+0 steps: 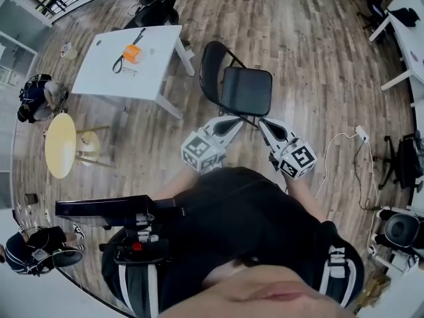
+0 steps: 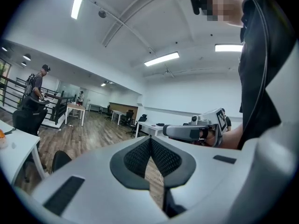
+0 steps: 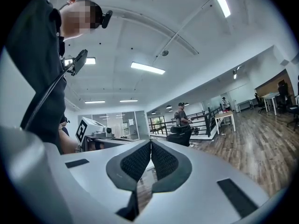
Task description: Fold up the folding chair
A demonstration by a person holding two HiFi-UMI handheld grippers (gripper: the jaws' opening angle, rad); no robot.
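Wood-plank office floor all round, and on it, just off the near corner of the white table, stands one folding chair, fully open, seat flat, back on the far side. Two grippers hang level by its near seat edge, left gripper and right gripper, each with jaws pressed together on nothing. That reads to me as a lining-up stance, one tool per side, with the fold itself not yet begun.
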